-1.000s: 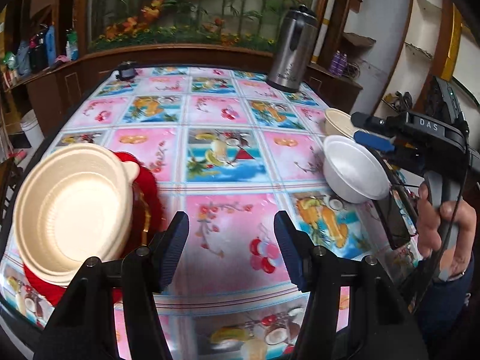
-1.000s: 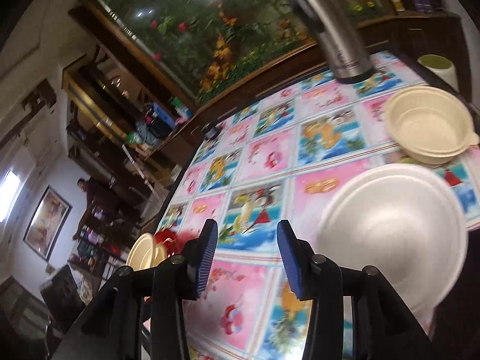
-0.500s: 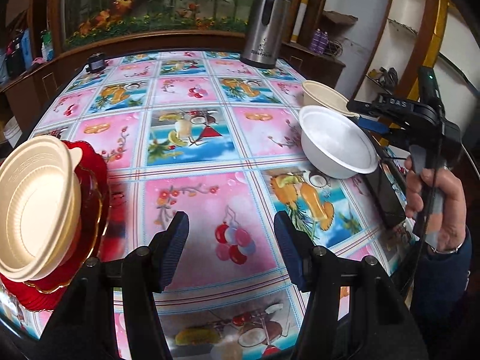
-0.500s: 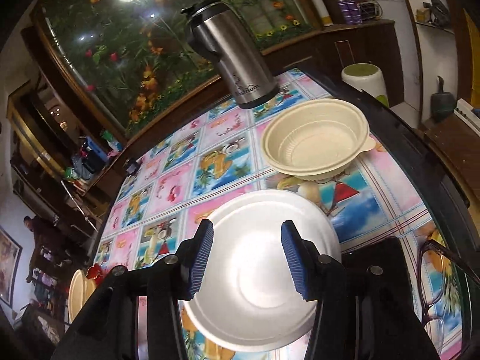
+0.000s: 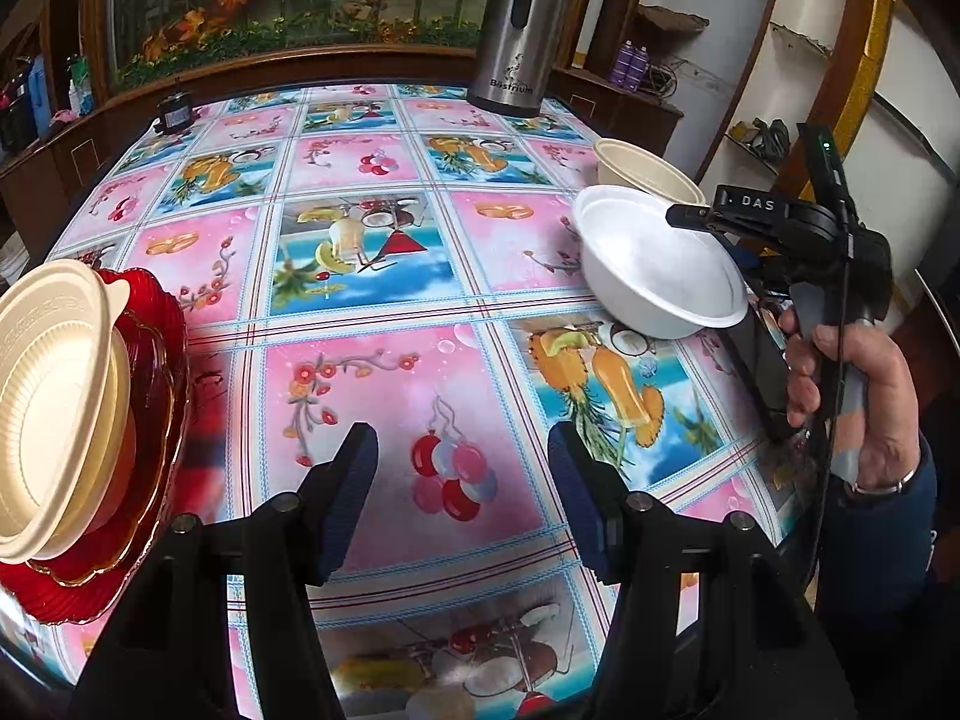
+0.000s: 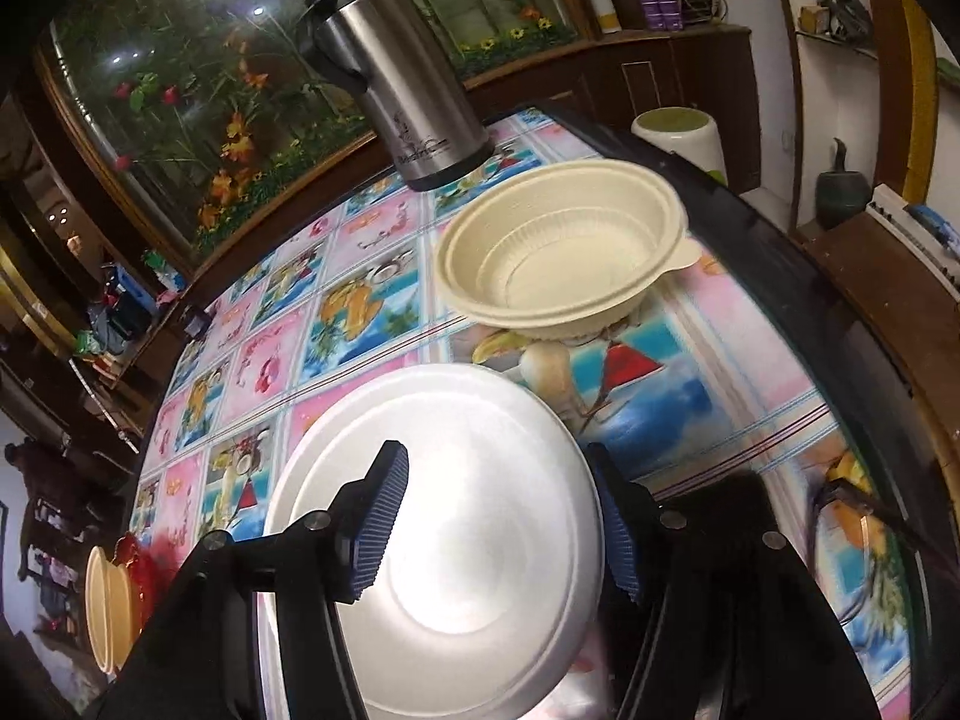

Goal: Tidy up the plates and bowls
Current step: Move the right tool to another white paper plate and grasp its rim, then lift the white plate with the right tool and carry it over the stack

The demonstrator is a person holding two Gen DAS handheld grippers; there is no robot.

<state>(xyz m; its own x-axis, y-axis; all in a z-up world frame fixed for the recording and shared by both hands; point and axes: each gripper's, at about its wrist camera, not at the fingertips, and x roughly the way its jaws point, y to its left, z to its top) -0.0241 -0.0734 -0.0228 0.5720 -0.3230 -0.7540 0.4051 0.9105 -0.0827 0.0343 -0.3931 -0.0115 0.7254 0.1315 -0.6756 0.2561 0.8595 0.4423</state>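
Having been swung down over the white bowl (image 6: 456, 546), the right gripper (image 6: 498, 531) is being opened around its rim, unclamped, for a pickup.

white bowl (image 6: 456, 546): matt foam | beige bowl (image 6: 558, 258): ribbed plastic | red plate (image 5: 153, 372): glossy glass-like | flask (image 6: 396, 78): brushed metal | tablecloth (image 5: 384, 372): shiny plastic

A bench (image 5: 384, 396) covered in a glossy cloth of pink and blue fruit squares fills the room's middle. Behind it a dark curved wooden cabinet (image 5: 252, 69) frames a glass panel (image 6: 198, 60) with plants and orange flowers, ceiling lights reflected in it. A steel flask (image 5: 519, 30) stands at the far edge. White walls carry wooden shelves (image 5: 666, 18) on the right.
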